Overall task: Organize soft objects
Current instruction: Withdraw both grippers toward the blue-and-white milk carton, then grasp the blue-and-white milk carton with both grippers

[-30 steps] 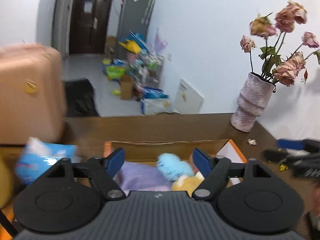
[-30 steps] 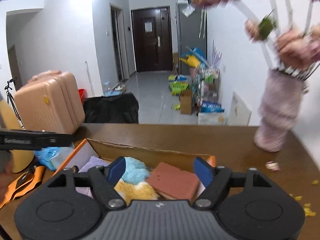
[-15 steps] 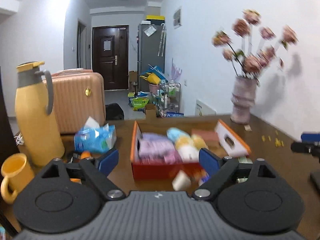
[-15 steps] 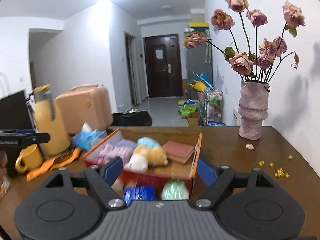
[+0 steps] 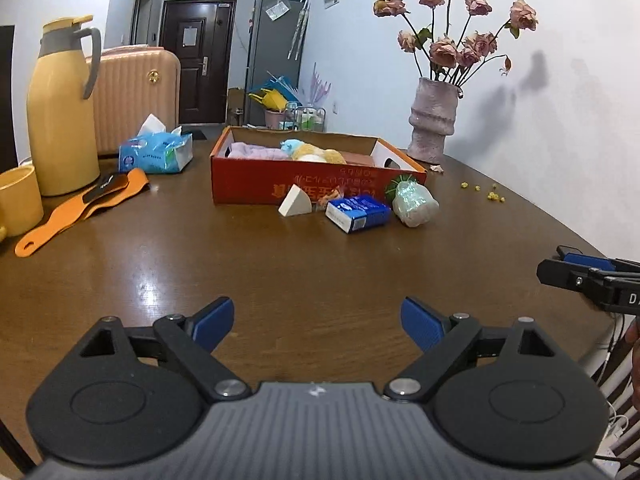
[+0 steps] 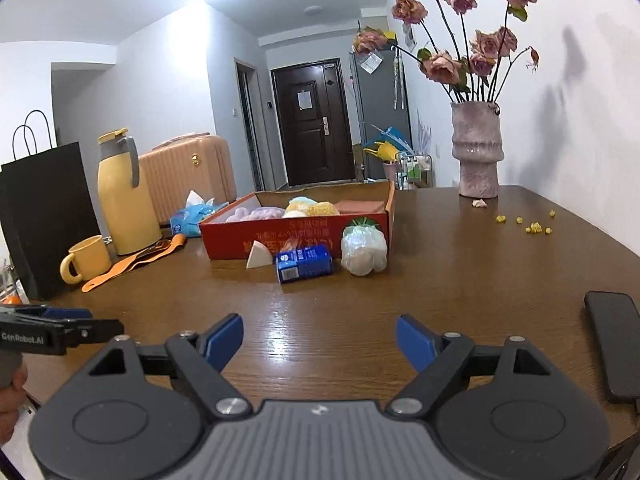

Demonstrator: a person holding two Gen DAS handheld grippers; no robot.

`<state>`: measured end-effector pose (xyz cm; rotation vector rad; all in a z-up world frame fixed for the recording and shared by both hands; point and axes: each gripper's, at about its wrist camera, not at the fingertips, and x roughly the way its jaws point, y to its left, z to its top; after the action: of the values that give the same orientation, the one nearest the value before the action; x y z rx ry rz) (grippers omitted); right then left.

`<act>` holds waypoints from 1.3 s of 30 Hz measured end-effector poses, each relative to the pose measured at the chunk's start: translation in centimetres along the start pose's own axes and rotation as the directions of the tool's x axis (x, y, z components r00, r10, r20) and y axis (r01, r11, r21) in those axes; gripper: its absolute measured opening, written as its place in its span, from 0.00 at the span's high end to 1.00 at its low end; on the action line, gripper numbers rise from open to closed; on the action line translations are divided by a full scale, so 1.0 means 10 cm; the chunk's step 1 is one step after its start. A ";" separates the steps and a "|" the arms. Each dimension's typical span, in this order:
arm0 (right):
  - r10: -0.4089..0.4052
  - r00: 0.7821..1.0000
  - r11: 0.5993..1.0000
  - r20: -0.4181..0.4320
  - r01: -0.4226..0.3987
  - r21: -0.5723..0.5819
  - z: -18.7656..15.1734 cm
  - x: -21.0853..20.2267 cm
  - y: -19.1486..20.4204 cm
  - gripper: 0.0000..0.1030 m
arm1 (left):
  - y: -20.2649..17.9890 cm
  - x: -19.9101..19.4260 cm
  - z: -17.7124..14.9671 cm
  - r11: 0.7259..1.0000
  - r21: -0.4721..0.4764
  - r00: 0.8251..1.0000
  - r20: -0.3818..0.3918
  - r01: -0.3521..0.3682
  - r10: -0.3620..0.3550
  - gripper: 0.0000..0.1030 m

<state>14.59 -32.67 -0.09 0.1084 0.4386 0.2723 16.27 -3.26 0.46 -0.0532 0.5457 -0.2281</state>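
Clutter is waiting before the red box (image 5: pixel 316 184): squashy wrapped ball (image 5: pixel 414 203), light sponge wedge (image 5: pixel 295 201); pinch their middles. Left gripper (image 5: pixel 318 320) jaws are opening, right gripper (image 6: pixel 319 338) jaws gaping, both empty.

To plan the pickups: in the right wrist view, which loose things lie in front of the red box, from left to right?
White wedge sponge → blue packet → clear plastic bundle with a green top.
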 end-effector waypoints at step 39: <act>0.220 0.955 0.923 -0.200 -0.137 0.360 -0.04 1.31 0.01 0.79 | 0.12 1.10 0.21 0.927 -0.308 0.932 -0.223 0.212 -0.287 0.81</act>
<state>25.83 -28.84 -5.73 0.4644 0.7150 0.3906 26.73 -4.59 -3.51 -0.3750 0.8372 -0.4125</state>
